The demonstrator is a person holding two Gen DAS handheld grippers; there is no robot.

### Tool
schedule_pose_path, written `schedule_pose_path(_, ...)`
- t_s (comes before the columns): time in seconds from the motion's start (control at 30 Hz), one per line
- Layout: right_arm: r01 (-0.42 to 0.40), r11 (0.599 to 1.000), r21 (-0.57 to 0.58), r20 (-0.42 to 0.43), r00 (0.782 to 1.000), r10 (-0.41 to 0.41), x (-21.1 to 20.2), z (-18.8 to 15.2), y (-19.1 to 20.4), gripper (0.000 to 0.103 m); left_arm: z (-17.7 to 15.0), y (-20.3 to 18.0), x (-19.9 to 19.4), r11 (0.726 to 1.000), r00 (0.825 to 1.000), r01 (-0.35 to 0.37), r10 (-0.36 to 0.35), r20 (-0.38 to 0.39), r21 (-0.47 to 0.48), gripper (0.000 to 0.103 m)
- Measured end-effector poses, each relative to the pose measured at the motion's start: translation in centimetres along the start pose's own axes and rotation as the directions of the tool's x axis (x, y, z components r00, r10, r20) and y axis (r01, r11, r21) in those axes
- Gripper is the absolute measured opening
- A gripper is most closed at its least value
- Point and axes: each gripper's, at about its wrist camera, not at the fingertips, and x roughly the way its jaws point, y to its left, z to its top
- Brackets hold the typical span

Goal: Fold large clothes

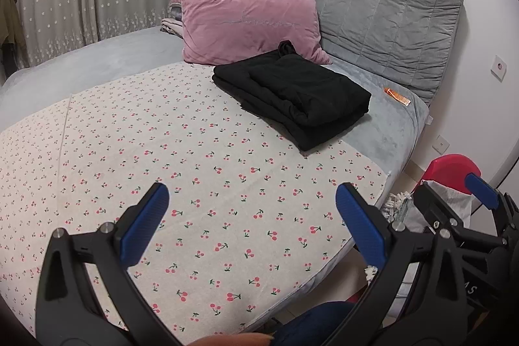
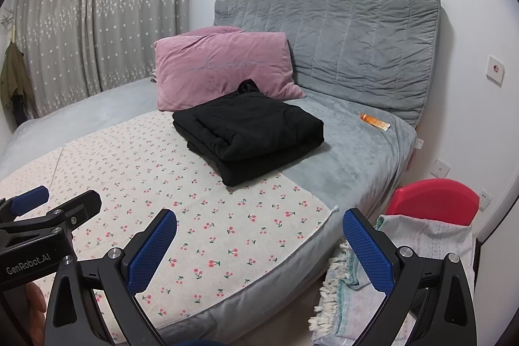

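A grey bed point(image 2: 356, 158) fills most of both views, its quilted grey headboard point(image 2: 340, 34) against the white wall and star-patterned grey curtains point(image 2: 97, 21) hanging behind its far side. A cherry-print sheet point(image 1: 194, 151) is spread flat over the near part of the mattress. A pink velvet pillow point(image 2: 223, 64) leans at the head end, beside the headboard. The black garment point(image 2: 253, 132) lies folded into a compact, thick rectangle near the middle of the bed, partly on the cherry-print sheet and partly on the grey cover, just in front of the pillow, with a small bunched part sticking up at its far edge. Beside the bed on the right, a red stool point(image 2: 434, 196) stands with a pale fringed cloth point(image 2: 405, 248) draped in front of it. The left gripper point(image 1: 251, 219) hovers over the sheet's near edge with its blue-padded fingers spread wide and nothing between them. The right gripper point(image 2: 259, 245) hangs over the bed's near corner, likewise wide apart and empty. A small orange tube point(image 2: 374, 121) lies on the grey cover near the headboard.
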Motion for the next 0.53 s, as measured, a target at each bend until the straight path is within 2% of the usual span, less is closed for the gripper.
schedule_pose_path(0.53,0.001,1.000,0.002,-0.002,1.000,-0.001,0.28,-0.05,-0.12,0.103,-0.09,0.15,-0.04,1.000,1.000,0.011,-0.011,0.002,-0.003,0.102)
